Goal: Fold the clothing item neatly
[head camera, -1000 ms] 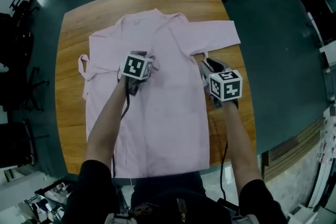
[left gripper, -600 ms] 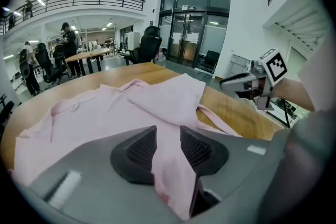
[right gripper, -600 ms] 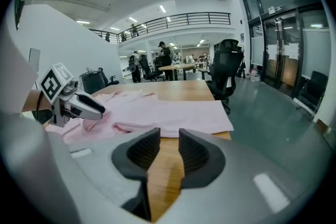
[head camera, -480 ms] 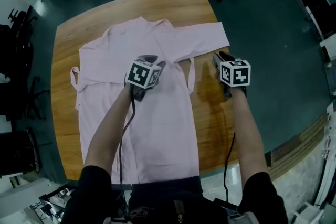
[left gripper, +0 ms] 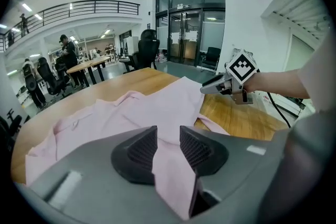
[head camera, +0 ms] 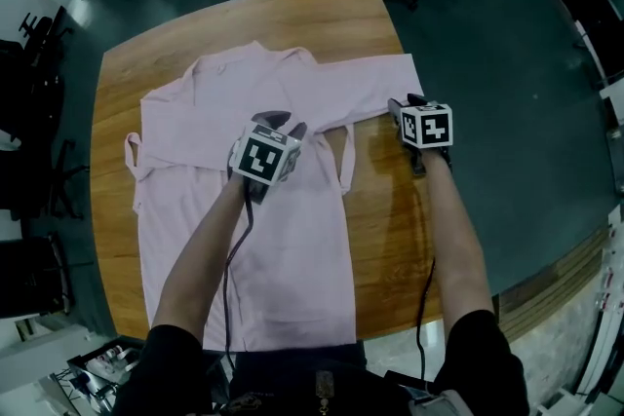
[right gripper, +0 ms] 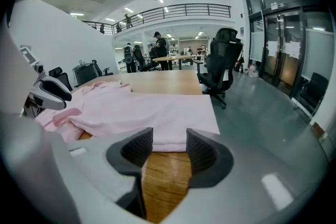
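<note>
Rounded wooden bench (head camera: 370,15) is carrying the whole job, with bare wood showing along its 3 o'clock side.

Pale pink long-sleeved garment (head camera: 292,258) is lying spread flat on it, collar toward 12 o'clock and hem toward 6 o'clock. Outstretched sleeve (head camera: 375,83) is reaching toward 2 o'clock, its cuff near the bench edge.

Left gripper (head camera: 285,124) is working mid-garment, its fingers (left gripper: 142,152) clamped on a pinch of the pink cloth. Right gripper (head camera: 402,104) is sitting just beside the sleeve's lower edge. Its fingers (right gripper: 137,153) are opening, with only bare wood between them and the sleeve hem lying just ahead of the tips.

Narrow tie loop (head camera: 346,156) is trailing off the garment's 3 o'clock edge onto the wood.

Judgement: the sleeve fold is looking like the step in hand.
- Doing it well probably means easing the right fingers forward until the hem is sitting fully between them before closing.
- The grip is likely best taken out toward the cuff, so the sleeve carries across toward 9 o'clock as one flat panel.
- The left pinch is serving as the anchor; letting it lift risks dragging the body askew.
- The tie loop wants tucking in before the body folds.
</note>
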### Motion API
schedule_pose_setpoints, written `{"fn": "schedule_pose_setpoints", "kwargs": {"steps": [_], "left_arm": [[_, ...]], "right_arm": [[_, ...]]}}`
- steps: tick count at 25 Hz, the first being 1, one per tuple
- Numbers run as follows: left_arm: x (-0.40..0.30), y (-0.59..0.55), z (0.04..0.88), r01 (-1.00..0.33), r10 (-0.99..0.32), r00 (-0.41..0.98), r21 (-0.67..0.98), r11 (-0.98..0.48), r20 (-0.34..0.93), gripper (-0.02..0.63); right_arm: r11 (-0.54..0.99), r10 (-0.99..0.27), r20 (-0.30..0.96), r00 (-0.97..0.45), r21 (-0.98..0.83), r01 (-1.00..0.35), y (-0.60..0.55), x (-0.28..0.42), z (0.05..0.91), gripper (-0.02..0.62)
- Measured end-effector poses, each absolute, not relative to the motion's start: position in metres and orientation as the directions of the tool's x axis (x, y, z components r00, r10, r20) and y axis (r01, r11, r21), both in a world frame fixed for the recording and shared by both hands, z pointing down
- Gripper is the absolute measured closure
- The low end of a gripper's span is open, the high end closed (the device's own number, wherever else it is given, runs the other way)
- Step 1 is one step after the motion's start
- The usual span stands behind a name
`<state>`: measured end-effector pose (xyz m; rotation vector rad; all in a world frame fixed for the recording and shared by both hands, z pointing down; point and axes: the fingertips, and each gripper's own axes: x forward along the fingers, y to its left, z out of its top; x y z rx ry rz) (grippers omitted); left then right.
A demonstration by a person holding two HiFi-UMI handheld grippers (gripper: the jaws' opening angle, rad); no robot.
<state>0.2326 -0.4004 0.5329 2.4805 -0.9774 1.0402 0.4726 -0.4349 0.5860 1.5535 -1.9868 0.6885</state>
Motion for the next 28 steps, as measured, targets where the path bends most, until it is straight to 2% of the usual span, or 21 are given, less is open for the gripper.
{"fn": "schedule_pose_setpoints", "kwargs": {"steps": [6,7,9,10,16,21,28], "left_arm": [[0.211,-0.403,0.532,-0.708,-0.51,0.463,-0.044,-0.705,0.724,0.469],[0.207,-0.402,0.532,-0.714,-0.515,0.456,-0.047,-0.698,0.726,0.469],[0.197,-0.399,0.531,-0.729,-0.528,0.442,-0.052,-0.682,0.725,0.469],[0.191,-0.398,0.53,-0.738,-0.537,0.436,-0.054,-0.673,0.722,0.469],[0.151,-0.397,0.51,-0.783,-0.598,0.414,-0.066,-0.618,0.686,0.477],[0.115,-0.387,0.493,-0.814,-0.634,0.401,-0.061,-0.578,0.661,0.48],[0.046,-0.376,0.476,-0.845,-0.671,0.373,-0.064,-0.531,0.64,0.485]], "right_arm": [[0.274,-0.681,0.701,-0.213,-0.026,-0.961,-0.437,0.446,0.599,0.408],[0.28,-0.674,0.706,-0.217,-0.027,-0.96,-0.437,0.445,0.601,0.427],[0.297,-0.655,0.721,-0.226,-0.029,-0.954,-0.434,0.444,0.602,0.558],[0.305,-0.651,0.723,-0.232,-0.03,-0.952,-0.433,0.442,0.6,0.565],[0.349,-0.723,0.619,-0.306,-0.056,-0.936,-0.434,0.404,0.539,0.569],[0.43,-0.765,0.516,-0.385,-0.035,-0.902,-0.428,0.343,0.47,0.569],[0.528,-0.761,0.439,-0.478,-0.01,-0.849,-0.423,0.243,0.412,0.568]]}}
